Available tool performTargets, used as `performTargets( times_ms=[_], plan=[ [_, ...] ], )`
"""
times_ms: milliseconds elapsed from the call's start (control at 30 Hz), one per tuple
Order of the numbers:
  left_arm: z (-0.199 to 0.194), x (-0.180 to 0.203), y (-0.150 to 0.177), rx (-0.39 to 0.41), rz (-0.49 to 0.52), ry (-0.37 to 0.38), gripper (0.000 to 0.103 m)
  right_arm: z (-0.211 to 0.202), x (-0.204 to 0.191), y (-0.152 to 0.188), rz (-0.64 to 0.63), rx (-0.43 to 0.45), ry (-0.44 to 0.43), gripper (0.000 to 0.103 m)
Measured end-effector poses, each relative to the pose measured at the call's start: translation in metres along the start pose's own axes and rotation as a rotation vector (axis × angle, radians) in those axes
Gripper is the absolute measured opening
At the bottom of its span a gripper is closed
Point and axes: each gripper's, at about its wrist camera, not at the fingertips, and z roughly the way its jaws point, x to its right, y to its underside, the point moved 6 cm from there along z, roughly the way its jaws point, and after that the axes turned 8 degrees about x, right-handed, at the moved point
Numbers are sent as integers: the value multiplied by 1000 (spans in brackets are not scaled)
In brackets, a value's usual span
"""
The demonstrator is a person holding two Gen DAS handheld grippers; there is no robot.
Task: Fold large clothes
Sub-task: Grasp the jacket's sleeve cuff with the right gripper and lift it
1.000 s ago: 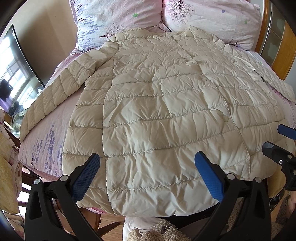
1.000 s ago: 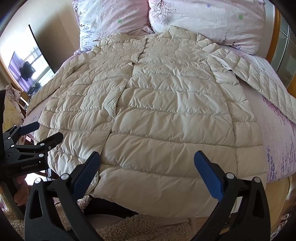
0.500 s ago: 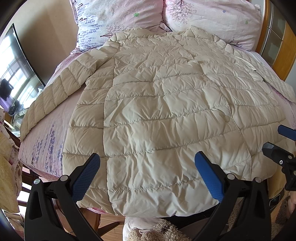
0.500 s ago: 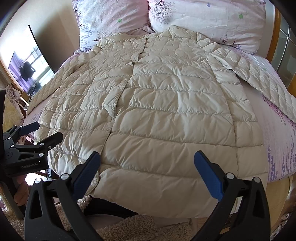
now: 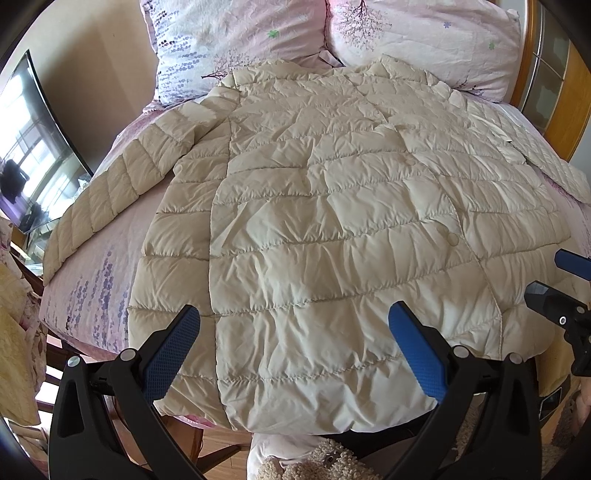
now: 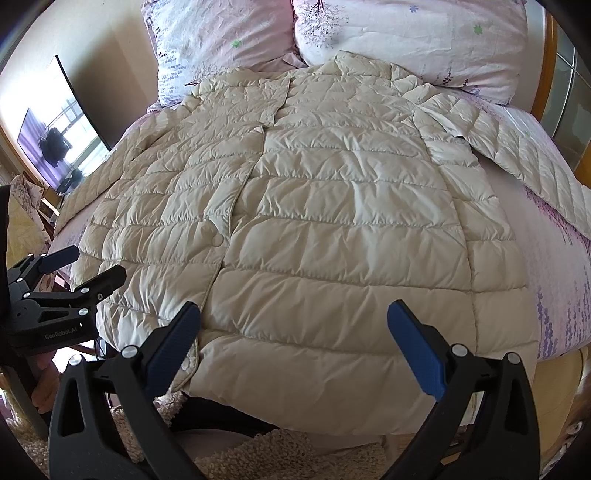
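Observation:
A cream quilted down jacket (image 5: pixel 332 221) lies spread flat, front up, on the bed, sleeves out to both sides; it also shows in the right wrist view (image 6: pixel 332 229). Its hem hangs over the bed's near edge. My left gripper (image 5: pixel 295 343) is open and empty, just above the hem on the jacket's left half. My right gripper (image 6: pixel 295 343) is open and empty above the hem on the right half. Each gripper shows at the edge of the other's view: the right one (image 5: pixel 554 280), the left one (image 6: pixel 74 269).
Two pink floral pillows (image 5: pixel 240 40) (image 6: pixel 406 33) lie at the head of the bed. A TV screen (image 5: pixel 26 147) stands on the left. A wooden headboard frame (image 5: pixel 561 92) is at the right. A fluffy rug (image 6: pixel 258 454) lies below.

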Motion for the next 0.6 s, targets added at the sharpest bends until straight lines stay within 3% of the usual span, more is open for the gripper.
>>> performTargets(
  times_ms=[200, 333, 467, 600],
  plan=[
    [3, -1, -2, -22, -7, -8, 102, -1, 2, -3, 8, 22, -3, 101],
    [12, -4, -4, -61, -42, 45, 102, -1, 4, -8, 9, 53, -7, 101],
    [17, -5, -12, -66, -44, 95, 102, 3, 14, -20, 67, 93, -86, 101],
    [19, -9, -32, -28, -34, 122, 102, 3, 52, -41, 234, 187, -172, 101]
  ],
)
